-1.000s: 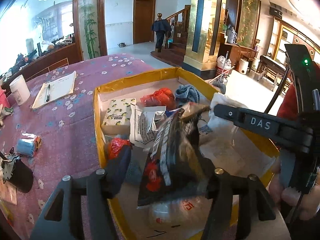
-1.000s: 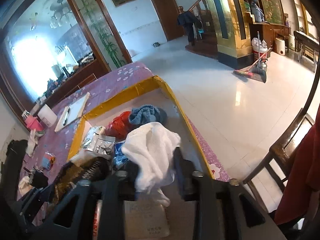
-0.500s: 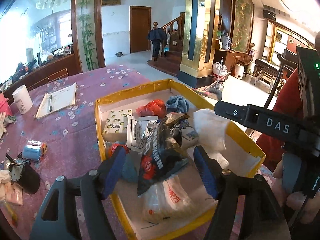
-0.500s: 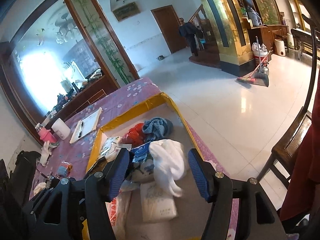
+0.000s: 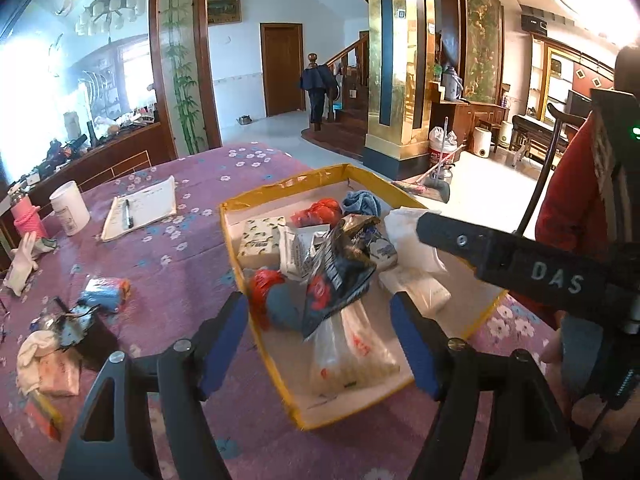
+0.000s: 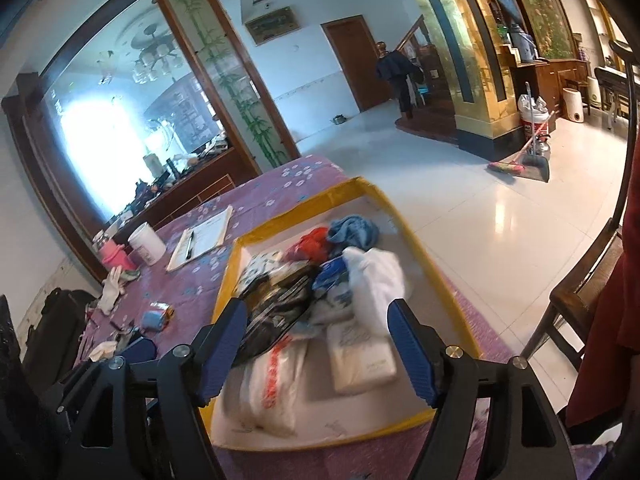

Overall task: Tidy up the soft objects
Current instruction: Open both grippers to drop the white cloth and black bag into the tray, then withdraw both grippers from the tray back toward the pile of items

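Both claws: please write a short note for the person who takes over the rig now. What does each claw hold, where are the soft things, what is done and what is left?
Left claw: open, holds nothing; its jaws have just been opening. The dark snack bag lies in the tray.
Right claw: open, holds nothing; its jaws have just been opening. The white cloth lies in the tray.
Also in the tray: blue cloth, red bag, tissue pack.
Left to do: white glove and blue packet lie on the table, outside the tray.
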`<move>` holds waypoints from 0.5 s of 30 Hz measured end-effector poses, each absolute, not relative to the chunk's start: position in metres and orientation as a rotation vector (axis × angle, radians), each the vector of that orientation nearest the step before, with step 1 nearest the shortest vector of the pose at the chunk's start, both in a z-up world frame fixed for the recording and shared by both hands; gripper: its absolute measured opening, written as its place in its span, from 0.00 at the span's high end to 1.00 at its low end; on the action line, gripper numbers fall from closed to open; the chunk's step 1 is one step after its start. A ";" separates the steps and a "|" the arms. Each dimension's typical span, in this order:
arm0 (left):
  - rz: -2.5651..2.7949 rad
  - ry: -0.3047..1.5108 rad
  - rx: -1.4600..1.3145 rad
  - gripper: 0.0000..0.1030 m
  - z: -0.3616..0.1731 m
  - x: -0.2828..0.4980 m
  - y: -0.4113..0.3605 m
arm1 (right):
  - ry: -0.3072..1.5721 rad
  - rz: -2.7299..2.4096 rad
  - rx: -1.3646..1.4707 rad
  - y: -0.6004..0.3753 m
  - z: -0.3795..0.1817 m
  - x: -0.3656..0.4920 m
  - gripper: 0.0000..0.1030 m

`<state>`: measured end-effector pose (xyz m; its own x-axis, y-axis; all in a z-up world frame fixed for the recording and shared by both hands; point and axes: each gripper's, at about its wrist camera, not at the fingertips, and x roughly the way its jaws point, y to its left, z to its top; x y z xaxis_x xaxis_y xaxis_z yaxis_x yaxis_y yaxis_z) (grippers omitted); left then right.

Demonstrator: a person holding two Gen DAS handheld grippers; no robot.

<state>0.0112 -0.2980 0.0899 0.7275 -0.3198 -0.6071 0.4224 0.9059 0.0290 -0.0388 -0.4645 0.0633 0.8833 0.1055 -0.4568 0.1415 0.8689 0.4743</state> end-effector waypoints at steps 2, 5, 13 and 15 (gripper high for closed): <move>-0.409 0.628 0.168 0.27 0.091 0.005 -0.290 | 0.496 -0.011 0.509 -0.454 0.066 -0.039 0.25; -0.402 0.620 0.155 0.27 0.094 -0.003 -0.273 | 0.501 0.006 0.489 -0.438 0.069 -0.039 0.25; -0.338 0.654 0.051 0.27 0.087 -0.014 -0.199 | 0.531 0.081 0.399 -0.377 0.079 -0.031 0.23; -0.307 0.664 0.027 0.27 0.083 -0.017 -0.175 | 0.552 0.116 0.373 -0.357 0.078 -0.026 0.22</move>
<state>-0.0171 -0.1755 0.0829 0.7439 -0.2720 -0.6105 0.2891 0.9545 -0.0729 -0.0256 -0.3572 0.0776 0.8470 0.2064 -0.4899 -0.0082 0.9265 0.3762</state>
